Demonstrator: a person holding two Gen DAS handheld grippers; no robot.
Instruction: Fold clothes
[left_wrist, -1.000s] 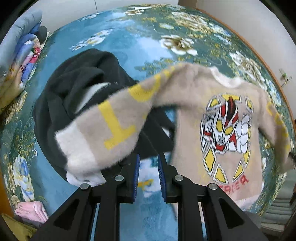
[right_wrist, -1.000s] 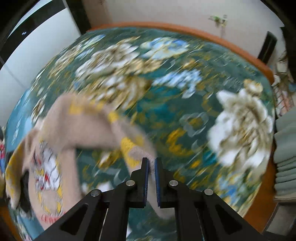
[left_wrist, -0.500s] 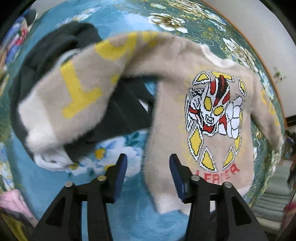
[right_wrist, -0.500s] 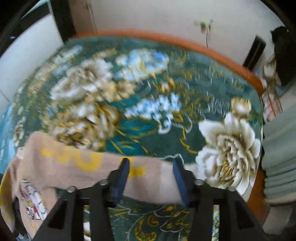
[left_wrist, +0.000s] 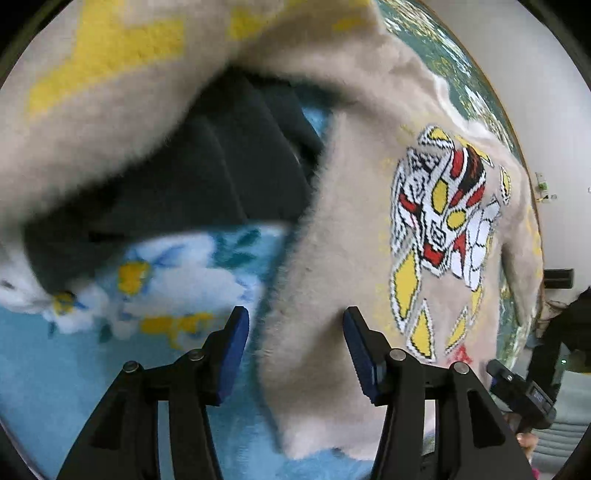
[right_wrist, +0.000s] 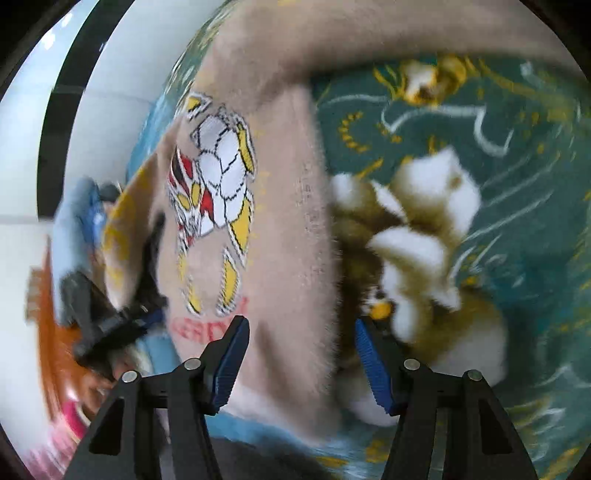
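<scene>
A fuzzy beige sweater with a red, white and yellow robot graphic lies spread front up on a floral blanket. Its sleeve with yellow letters stretches across the upper left of the left wrist view. My left gripper is open, its jaws astride the sweater's lower left side edge, close above it. The sweater also shows in the right wrist view. My right gripper is open, its jaws astride the sweater's lower right side edge. Neither gripper holds anything.
A black garment lies under the sweater's sleeve. The blue and green floral blanket covers the surface, seen also in the right wrist view. The other gripper shows at the left wrist view's right edge. A white wall is at the left.
Both grippers opened from shut, letting go of the sleeves, then moved down close to the sweater's lower side edges. The sleeves now lie spread out.
</scene>
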